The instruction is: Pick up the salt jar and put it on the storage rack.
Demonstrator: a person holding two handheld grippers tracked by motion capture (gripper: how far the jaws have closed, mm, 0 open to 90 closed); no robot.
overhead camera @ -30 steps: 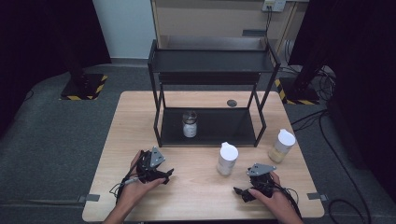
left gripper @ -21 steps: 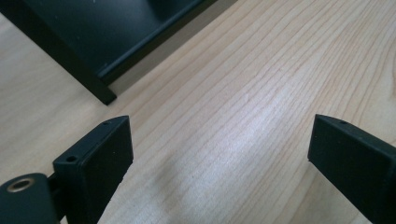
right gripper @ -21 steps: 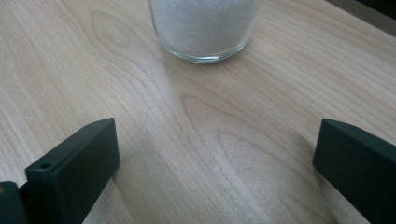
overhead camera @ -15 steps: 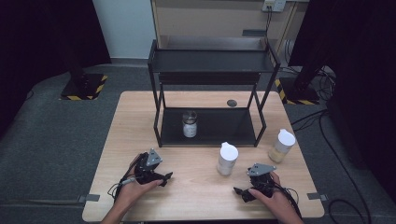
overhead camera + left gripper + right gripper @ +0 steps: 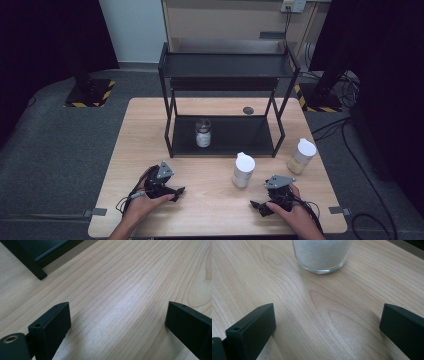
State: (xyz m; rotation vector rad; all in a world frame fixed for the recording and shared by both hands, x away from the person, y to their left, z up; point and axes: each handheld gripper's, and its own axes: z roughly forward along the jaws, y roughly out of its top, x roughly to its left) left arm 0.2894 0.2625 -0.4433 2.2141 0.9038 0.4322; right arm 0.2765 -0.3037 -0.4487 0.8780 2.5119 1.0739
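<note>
Both grippers (image 5: 176,191) (image 5: 256,206) low, jaws wide

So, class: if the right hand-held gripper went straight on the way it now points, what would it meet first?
Probably the jar of white grains, which stands ahead between the open jaws of the right hand-held gripper; only bare table lies before it.

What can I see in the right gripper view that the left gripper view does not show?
The right gripper view has the base of a glass jar of white grains standing ahead of its open jaws. The left gripper view instead has a black foot of the shelf rack at its upper left. Both share the light wooden table and two black jaws set wide apart with nothing between them.
</note>
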